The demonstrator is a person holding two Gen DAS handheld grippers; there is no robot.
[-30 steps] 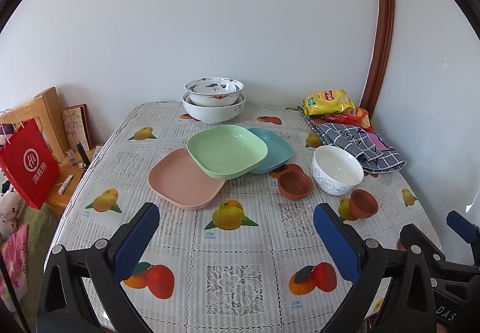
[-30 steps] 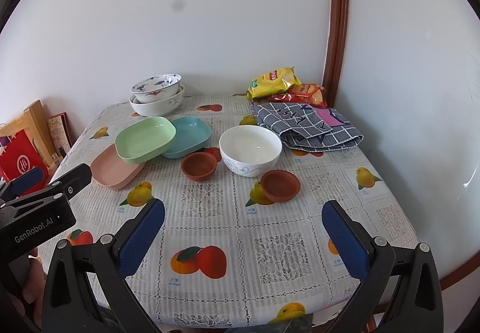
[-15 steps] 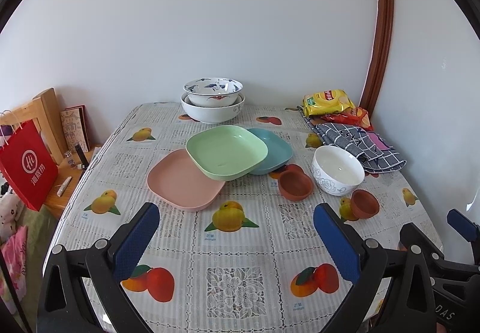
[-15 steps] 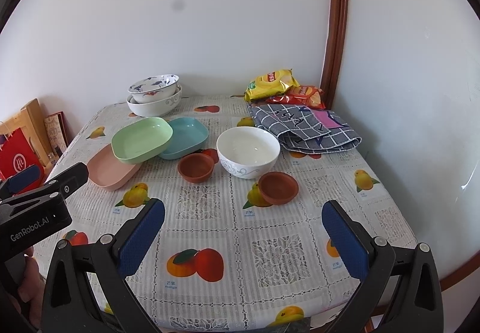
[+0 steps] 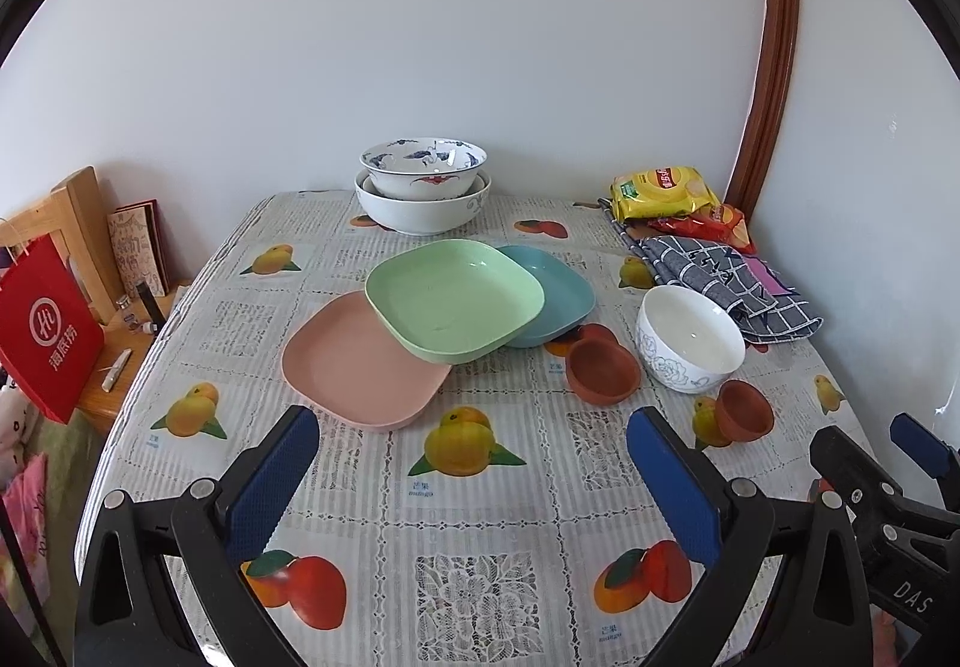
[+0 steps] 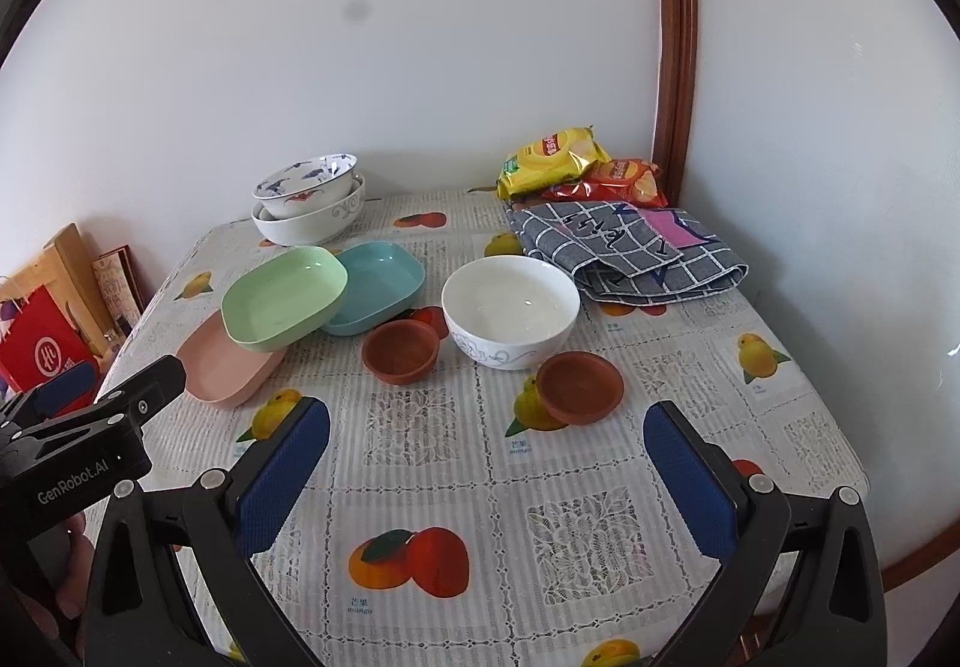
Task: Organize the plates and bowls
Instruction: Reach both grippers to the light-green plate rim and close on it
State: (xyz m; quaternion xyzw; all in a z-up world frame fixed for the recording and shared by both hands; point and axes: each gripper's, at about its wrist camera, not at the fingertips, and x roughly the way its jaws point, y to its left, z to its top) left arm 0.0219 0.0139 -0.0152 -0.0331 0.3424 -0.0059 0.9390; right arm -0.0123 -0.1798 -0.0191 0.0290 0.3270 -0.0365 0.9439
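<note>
A green plate (image 5: pixel 453 298) (image 6: pixel 285 296) rests tilted on a pink plate (image 5: pixel 360 364) (image 6: pixel 225 367) and a teal plate (image 5: pixel 555 298) (image 6: pixel 378 283). A white bowl (image 5: pixel 690 337) (image 6: pixel 510 310) stands between two small brown bowls (image 5: pixel 602 370) (image 5: pixel 743 407) (image 6: pixel 399 352) (image 6: pixel 579 388). Two large patterned bowls (image 5: pixel 423 184) (image 6: pixel 309 199) are stacked at the back. My left gripper (image 5: pixel 474 463) and right gripper (image 6: pixel 486 454) are open and empty over the table's near part.
Snack bags (image 5: pixel 663 193) (image 6: pixel 555 156) and a checked cloth (image 5: pixel 729 277) (image 6: pixel 624 250) lie at the back right. A red bag (image 5: pixel 48 331) and a wooden side table (image 5: pixel 108 385) stand left of the table. Walls close the back and right.
Both grippers have moved slightly closer to the dishes; nothing on the table has moved.
</note>
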